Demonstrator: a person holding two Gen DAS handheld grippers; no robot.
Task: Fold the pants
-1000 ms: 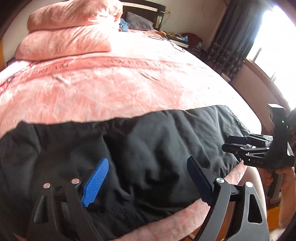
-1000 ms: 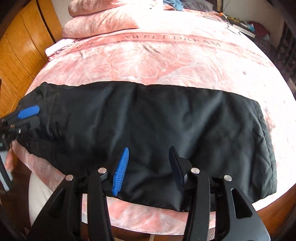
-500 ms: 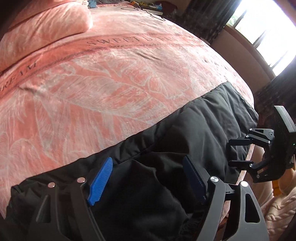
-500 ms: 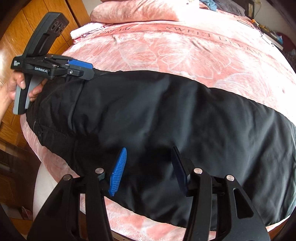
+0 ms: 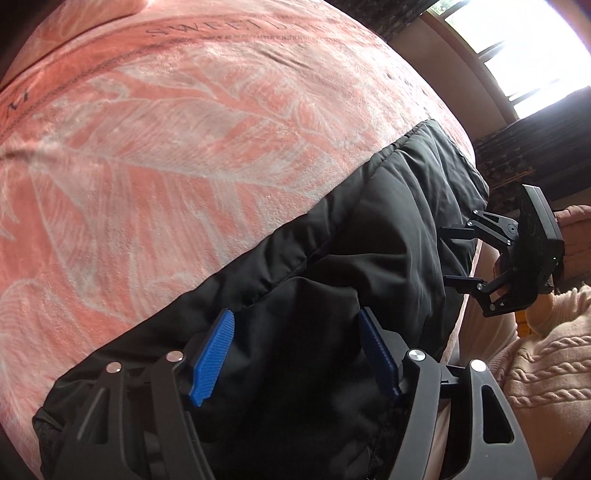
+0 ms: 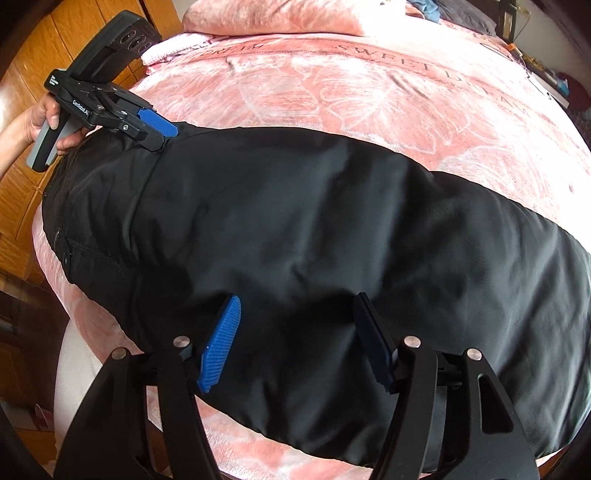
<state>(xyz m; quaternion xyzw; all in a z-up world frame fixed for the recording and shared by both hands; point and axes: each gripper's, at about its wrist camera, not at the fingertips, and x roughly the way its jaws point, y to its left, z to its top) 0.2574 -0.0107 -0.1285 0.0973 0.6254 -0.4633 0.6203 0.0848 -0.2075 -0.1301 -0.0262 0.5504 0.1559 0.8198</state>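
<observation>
Black pants [image 6: 314,229] lie folded lengthwise along the near edge of a pink bed; they also show in the left wrist view [image 5: 332,295]. My left gripper [image 5: 295,347] is open and empty, hovering over the waist end; from the right wrist view it [image 6: 162,131] sits at the waist's far corner. My right gripper [image 6: 295,339] is open and empty above the middle of the legs; in the left wrist view it [image 5: 448,256] is at the hem end, jaws apart.
The pink blanket [image 6: 369,85] covers the bed beyond the pants. Pillows [image 6: 277,18] lie at the head. A wooden wardrobe [image 6: 22,110] stands left of the bed. A window and dark curtains [image 5: 535,122] are to the right.
Both grippers have moved closer over the pants and tilted. The left gripper has gone from the near waist edge to the waist's far corner. The pants have not moved.
</observation>
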